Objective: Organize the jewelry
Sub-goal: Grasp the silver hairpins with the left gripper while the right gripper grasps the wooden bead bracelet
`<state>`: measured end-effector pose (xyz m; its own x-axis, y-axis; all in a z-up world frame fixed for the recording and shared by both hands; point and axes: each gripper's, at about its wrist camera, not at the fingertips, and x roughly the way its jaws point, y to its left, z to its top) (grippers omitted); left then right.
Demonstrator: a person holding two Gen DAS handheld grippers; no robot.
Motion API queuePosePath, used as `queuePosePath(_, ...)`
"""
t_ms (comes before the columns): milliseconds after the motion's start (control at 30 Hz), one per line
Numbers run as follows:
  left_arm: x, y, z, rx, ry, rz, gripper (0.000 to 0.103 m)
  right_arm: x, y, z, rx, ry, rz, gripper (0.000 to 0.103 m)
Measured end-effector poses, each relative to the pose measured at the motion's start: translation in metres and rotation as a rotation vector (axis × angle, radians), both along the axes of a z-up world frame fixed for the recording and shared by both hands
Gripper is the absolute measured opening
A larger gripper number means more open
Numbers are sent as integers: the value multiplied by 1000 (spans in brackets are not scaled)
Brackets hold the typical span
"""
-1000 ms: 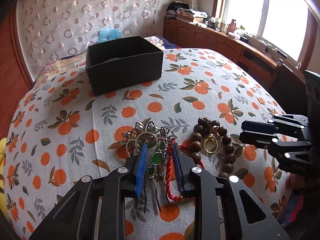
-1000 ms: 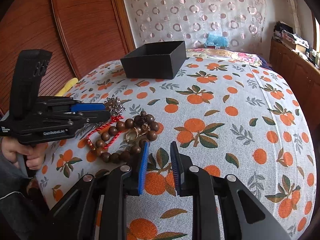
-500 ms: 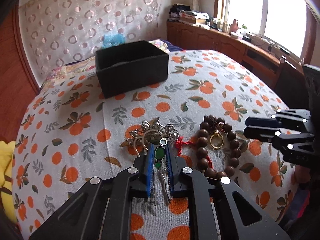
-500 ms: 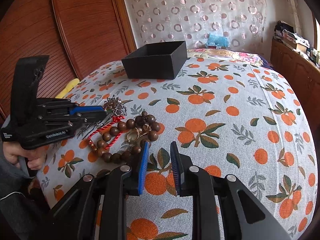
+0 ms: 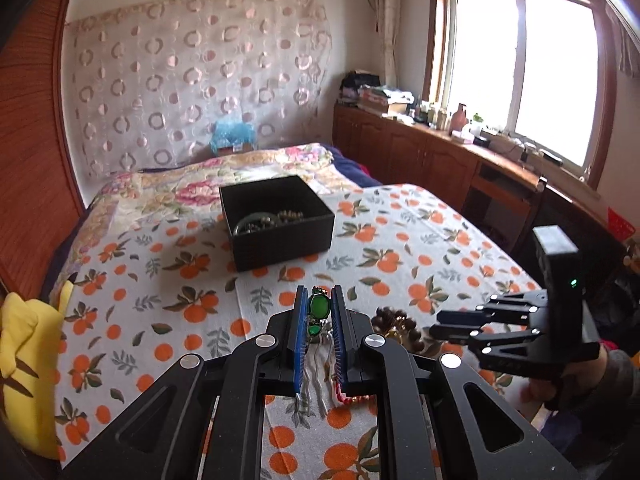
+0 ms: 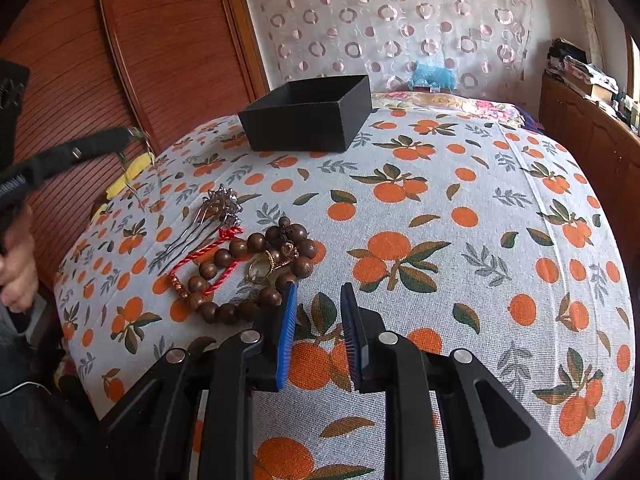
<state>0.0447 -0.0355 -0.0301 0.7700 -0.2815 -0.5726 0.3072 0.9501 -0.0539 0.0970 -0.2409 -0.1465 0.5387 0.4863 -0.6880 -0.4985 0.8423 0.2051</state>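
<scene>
The bed [image 6: 460, 184], spread with an orange-print cloth, carried everything. Far back on it sat the black box [image 5: 280, 236], open-topped, already holding some beads.

The left tongs [image 5: 317, 322] had just been closing and now pinched the green hairpin [image 5: 319, 307] at its stones, prongs trailing down between the pads, clear of the cloth. I judged it light, stiff and thin, its metal prongs slippery and the set stones the fragile part; a hold lower, on the shank, would likely swing less. The right tongs [image 6: 318, 320] stood part open over bare cloth, holding nothing.

The wooden bracelet [image 6: 256, 272] lay just beside them, hard and rollable, best taken across one bead. The red cord [image 6: 200, 256] was limp, the silver comb [image 6: 220, 208] snaggy, the gold ring [image 6: 260, 268] small and slick, lying inside the bead loop.

Only the left view looked into the box and showed the grip on the stones; the right view alone showed the whole heap, with the hairpin a blur under the left tongs at the frame's edge.
</scene>
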Motion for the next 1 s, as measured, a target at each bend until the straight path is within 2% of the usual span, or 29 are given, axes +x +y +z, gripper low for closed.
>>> queuePosePath(200, -6, 10, 12, -14, -38, 19, 11, -2, 1, 1, -11, -8, -4, 24)
queuePosePath(667, -11, 31, 0, -40, -29, 56, 11, 13, 38, 17, -90, -60, 59, 24)
queuePosePath(1000, -12, 37, -8, -49, -17, 66, 11, 14, 57, 7, -150, -5, 126, 25)
